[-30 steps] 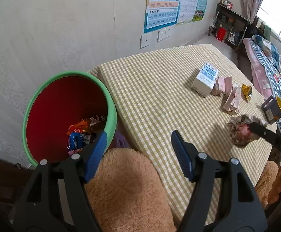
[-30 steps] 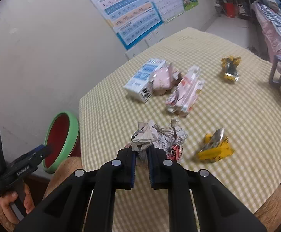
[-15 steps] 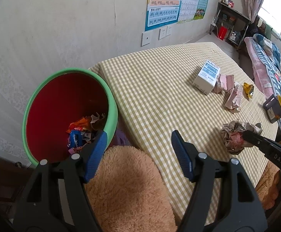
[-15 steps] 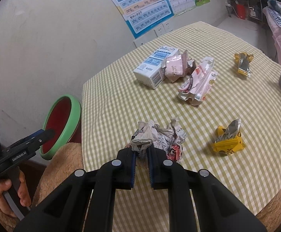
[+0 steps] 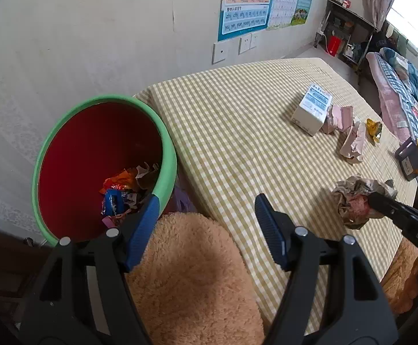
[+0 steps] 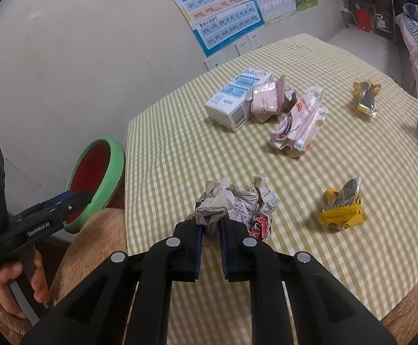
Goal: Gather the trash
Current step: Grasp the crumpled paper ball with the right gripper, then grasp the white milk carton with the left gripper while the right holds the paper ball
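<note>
Table: covered by a yellow-and-white checked cloth (image 6: 180, 149), one side close to the wall.
Wall: pale plaster with letter charts (image 6: 223, 14) and white sockets (image 5: 219, 52) under them.
Room beyond: dark shelf (image 5: 346, 37) by a curtained window, bed with a patterned quilt (image 5: 404, 92) on the far side.
Bin: green rim, red inside (image 5: 94, 149), just beside the table's edge, wrappers lying at its bottom.
Right gripper (image 6: 210, 228): pressed together on the paper wad (image 6: 237, 207), at the near part of the cloth.
Left gripper (image 5: 206, 215): spread, nothing between the fingers, over a tan fleece sleeve (image 5: 186, 276) near the bin.
Other trash: white-blue carton (image 6: 237, 100), pink wrappers (image 6: 298, 123) touching it, two yellow wrappers (image 6: 342, 207) lying apart.
Mug: dark with yellow inside (image 5: 414, 158), at the table's far edge.
</note>
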Demonstrator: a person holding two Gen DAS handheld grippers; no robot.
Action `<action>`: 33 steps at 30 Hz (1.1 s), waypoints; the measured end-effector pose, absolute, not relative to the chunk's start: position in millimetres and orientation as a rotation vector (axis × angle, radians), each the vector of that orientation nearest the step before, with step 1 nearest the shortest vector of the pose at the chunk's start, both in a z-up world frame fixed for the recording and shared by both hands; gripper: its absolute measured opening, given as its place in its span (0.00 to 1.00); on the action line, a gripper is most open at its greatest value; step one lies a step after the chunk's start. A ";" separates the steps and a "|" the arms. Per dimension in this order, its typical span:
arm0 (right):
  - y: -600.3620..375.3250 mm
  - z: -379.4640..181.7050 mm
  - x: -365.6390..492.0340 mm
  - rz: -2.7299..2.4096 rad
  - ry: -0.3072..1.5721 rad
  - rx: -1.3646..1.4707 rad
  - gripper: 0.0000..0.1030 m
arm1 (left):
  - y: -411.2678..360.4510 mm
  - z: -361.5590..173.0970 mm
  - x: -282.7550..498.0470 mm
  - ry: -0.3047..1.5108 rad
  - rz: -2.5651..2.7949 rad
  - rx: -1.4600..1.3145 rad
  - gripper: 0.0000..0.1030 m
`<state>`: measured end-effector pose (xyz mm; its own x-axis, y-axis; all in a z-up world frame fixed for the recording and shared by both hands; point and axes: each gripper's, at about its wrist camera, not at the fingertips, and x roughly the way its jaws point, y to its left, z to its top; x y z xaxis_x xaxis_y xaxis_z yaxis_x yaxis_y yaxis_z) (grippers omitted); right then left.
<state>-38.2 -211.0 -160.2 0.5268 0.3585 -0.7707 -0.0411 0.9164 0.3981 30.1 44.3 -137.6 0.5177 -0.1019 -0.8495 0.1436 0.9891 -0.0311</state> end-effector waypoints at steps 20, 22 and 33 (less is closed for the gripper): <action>-204.2 -165.4 -39.8 0.279 0.998 0.339 0.11 | 40.6 -146.2 31.0 1.037 -0.141 0.047 0.64; -203.5 -163.5 -40.9 0.288 0.989 0.337 0.10 | 40.7 -146.3 31.0 1.036 -0.141 0.047 0.64; -220.7 -168.1 -45.3 0.226 1.002 0.358 0.33 | 28.9 -151.2 37.0 1.039 -0.149 0.060 0.64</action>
<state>-45.3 -220.7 -168.1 0.5222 0.3458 -0.7796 -0.0214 0.9191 0.3934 37.0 28.9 -151.2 0.4981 -0.0944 -0.8619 0.1516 0.9882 -0.0206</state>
